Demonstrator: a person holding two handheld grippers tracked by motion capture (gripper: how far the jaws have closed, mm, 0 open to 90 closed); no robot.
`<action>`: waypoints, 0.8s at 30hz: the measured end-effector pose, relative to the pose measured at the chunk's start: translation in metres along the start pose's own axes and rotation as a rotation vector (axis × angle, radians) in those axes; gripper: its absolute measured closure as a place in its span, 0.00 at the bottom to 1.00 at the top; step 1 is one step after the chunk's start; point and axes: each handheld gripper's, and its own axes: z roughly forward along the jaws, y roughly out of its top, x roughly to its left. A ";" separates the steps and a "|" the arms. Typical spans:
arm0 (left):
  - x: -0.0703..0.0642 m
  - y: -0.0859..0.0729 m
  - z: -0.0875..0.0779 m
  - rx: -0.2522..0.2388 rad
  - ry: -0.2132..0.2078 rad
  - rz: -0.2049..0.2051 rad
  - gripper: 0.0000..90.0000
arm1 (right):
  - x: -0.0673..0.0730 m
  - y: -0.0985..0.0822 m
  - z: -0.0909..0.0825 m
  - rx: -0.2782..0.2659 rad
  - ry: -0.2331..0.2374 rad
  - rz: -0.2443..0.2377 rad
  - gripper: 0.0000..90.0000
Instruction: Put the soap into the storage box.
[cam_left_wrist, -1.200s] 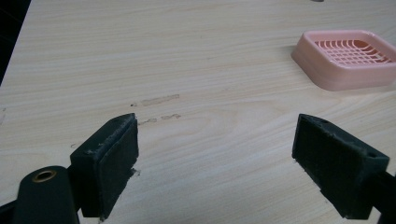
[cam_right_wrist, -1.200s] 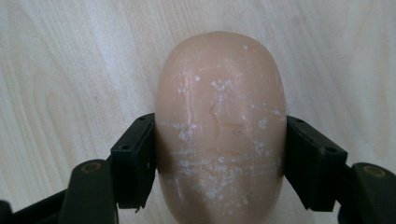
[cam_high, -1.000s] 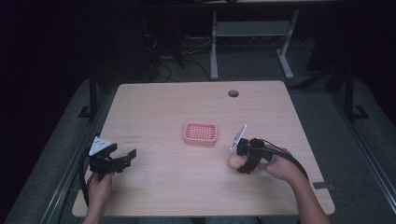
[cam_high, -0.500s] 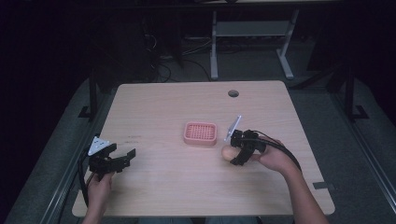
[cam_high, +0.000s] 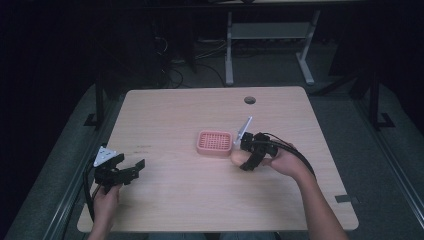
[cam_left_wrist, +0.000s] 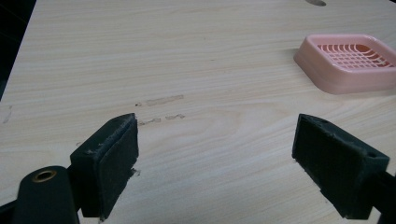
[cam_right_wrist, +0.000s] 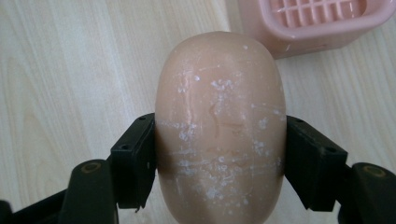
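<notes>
The soap bar (cam_right_wrist: 219, 126) is a pale peach-tan, flecked and scratched with white marks. Just beside it, the soap dish (cam_right_wrist: 317, 21) is salmon pink with a grid of open slats across its top. Beneath the dish, the table (cam_high: 180, 115) is light wood with fine straight grain. Both grippers' pads (cam_left_wrist: 114, 154) are matte black.

Your right gripper (cam_high: 243, 159) held a pale peach, rounded bar of soap (cam_high: 236, 157) just beside the right edge of the pink slotted soap dish (cam_high: 215, 143), near the middle of the wooden table (cam_high: 175, 107). Your left gripper (cam_high: 131, 168) sat well apart at the table's left edge, jaws spread, nothing between them.
</notes>
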 end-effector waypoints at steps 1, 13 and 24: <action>0.000 0.000 0.000 -0.001 0.000 0.000 0.16 | -0.001 0.001 0.000 -0.001 -0.001 0.000 0.35; 0.001 0.000 0.000 0.001 0.000 0.002 0.16 | -0.009 0.012 -0.001 -0.035 0.012 0.007 0.35; 0.001 0.000 0.000 0.001 -0.001 0.002 0.16 | -0.017 0.024 -0.003 -0.038 0.021 0.009 0.35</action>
